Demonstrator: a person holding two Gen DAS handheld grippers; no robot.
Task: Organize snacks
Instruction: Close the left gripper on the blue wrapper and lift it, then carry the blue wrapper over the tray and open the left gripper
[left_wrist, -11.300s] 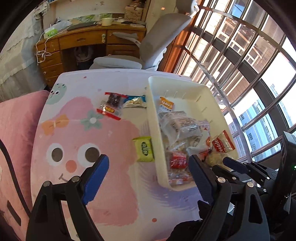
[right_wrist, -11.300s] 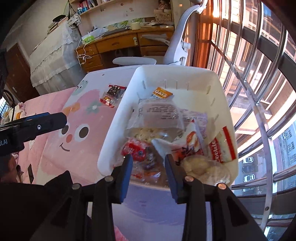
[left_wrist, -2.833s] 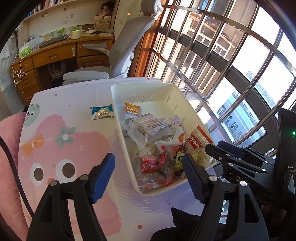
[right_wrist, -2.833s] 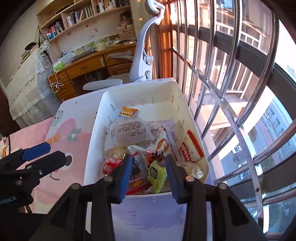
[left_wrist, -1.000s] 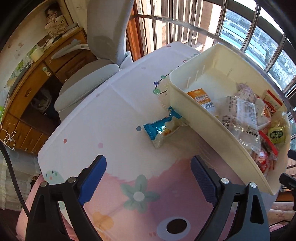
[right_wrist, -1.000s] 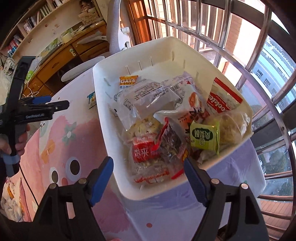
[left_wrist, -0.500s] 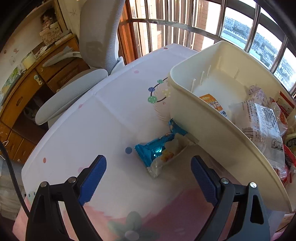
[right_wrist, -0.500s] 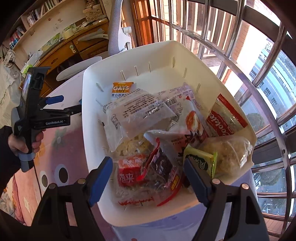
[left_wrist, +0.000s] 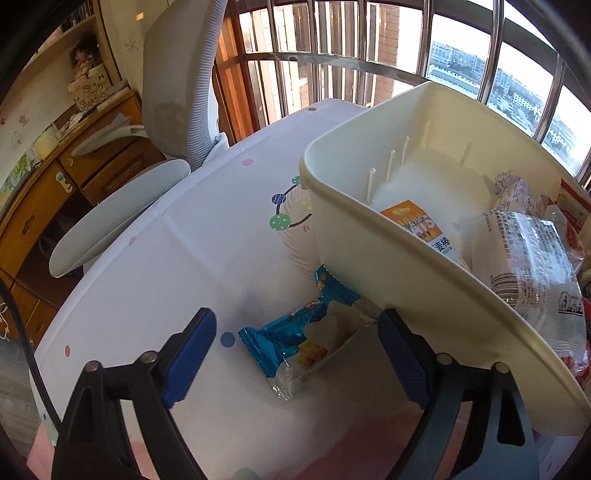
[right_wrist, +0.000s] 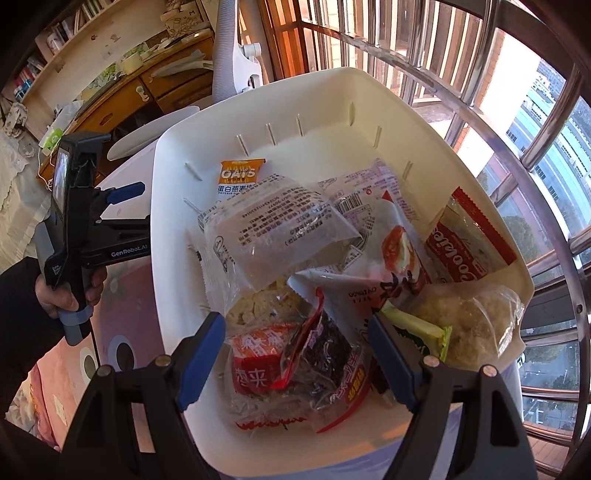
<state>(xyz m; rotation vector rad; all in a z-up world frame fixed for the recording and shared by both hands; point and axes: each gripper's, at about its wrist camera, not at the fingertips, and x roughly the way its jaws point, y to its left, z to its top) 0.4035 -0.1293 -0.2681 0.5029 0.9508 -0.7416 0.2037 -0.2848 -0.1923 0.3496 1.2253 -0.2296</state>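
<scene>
This is a room in a home, a bedroom or study. A wooden desk (right_wrist: 122, 92) with drawers stands by the wall, with a shelf of books (right_wrist: 27, 77) above it and a grey office chair (left_wrist: 173, 85) in front. The table (left_wrist: 192, 236) has a childish cartoon cover. Behind the barred window (left_wrist: 369, 44) city buildings are seen from high up
</scene>
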